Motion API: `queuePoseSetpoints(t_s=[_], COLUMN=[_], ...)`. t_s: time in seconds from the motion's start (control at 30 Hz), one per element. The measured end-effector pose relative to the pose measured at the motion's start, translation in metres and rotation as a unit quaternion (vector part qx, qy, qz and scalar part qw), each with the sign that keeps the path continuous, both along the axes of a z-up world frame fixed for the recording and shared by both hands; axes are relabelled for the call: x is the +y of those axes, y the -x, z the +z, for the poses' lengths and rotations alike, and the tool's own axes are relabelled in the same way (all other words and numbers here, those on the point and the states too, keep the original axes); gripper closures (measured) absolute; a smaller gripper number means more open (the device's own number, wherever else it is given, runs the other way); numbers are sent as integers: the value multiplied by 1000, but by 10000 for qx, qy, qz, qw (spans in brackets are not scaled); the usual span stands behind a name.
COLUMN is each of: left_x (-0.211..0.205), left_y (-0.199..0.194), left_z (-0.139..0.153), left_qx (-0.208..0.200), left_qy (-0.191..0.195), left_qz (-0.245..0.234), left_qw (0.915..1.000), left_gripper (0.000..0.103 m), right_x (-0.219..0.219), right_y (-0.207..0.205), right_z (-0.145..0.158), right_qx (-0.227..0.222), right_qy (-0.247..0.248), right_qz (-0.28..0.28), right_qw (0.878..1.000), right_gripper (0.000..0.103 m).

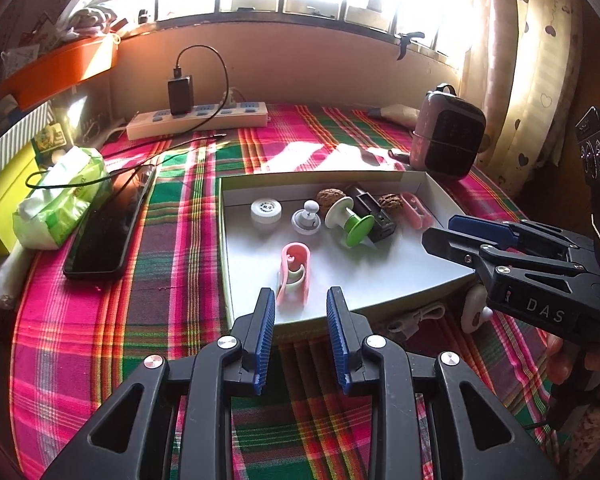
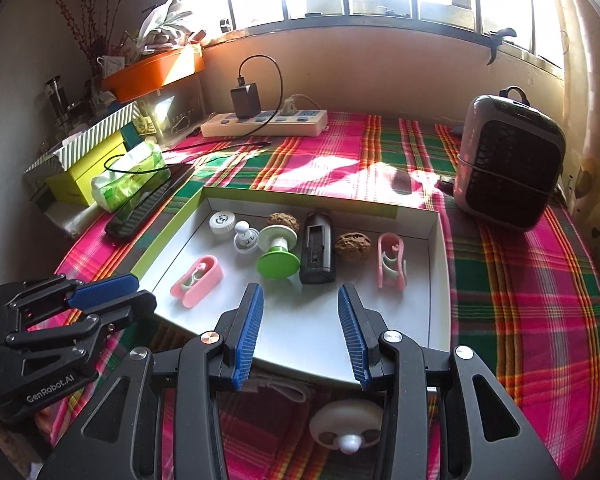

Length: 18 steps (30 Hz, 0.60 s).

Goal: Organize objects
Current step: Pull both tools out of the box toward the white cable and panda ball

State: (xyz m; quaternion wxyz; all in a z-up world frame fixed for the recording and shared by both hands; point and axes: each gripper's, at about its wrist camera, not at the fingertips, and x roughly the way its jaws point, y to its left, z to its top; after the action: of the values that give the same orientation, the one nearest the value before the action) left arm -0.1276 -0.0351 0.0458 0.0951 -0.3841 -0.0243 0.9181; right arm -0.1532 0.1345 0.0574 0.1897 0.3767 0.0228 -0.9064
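Left gripper: jaws standing apart, gripping nothing, hovering at the tray's near edge.
Right gripper: jaws spreading wide, carrying nothing.
Tray: already collecting small items, likely the sorting spot.
Pink clip: lying just ahead of the left jaws, inside the tray.
White knob: sitting on the cloth below the right jaws, outside the tray, probably waiting its turn.
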Motion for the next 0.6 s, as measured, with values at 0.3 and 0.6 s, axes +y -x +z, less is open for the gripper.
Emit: queuePoseSetpoints(t_s=[0.3, 0.6], left_x=[13, 30], left_y=[-17, -20], left_z=[-1, -16], left_qx=[-8, -258], left_qy=[-94, -207], left_qz=[-215, -557], left_qw=[9997, 9979], left_gripper=[78, 72], right_x=[25, 40], right_y=[-29, -49], right_z=[-5, -24], right_qx=[48, -174], right_qy=[-95, -92], right_qz=[-268, -462], right_qw=[9996, 9987], right_gripper=[62, 55])
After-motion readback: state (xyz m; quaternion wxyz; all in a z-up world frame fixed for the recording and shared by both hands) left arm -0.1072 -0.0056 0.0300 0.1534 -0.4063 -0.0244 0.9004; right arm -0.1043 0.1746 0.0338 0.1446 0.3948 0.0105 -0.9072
